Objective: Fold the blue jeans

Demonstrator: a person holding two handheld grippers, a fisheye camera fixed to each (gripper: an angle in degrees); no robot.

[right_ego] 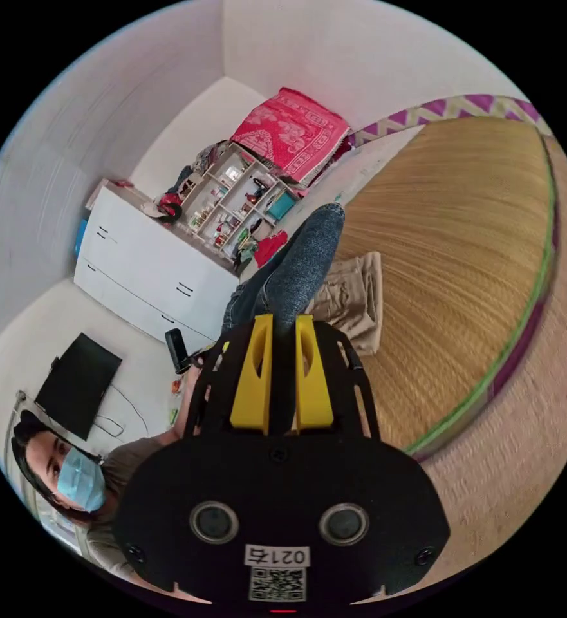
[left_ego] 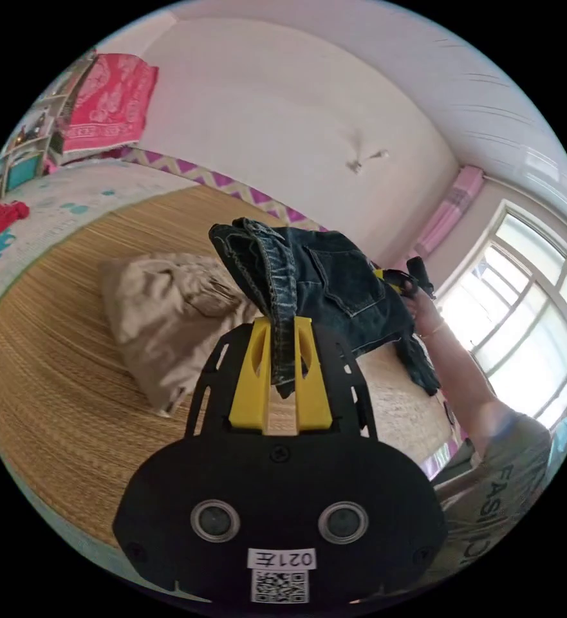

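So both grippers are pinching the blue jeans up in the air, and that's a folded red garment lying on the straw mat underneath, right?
Not quite: the folded garment on the straw mat is beige, not red, as the left gripper view shows. The rest holds: the left gripper and the right gripper each pinch the blue jeans, which hang above the mat.

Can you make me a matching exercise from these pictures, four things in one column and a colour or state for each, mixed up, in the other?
Things:
1. blue jeans
2. beige garment
3. patterned cloth on the shelf unit
4. cabinet with drawers

Colour or state:
A. white
B. lying crumpled on the woven mat
C. red and pink
D. lifted, pinched by the left gripper and the right gripper

Pairs: 1-D, 2-B, 3-C, 4-A
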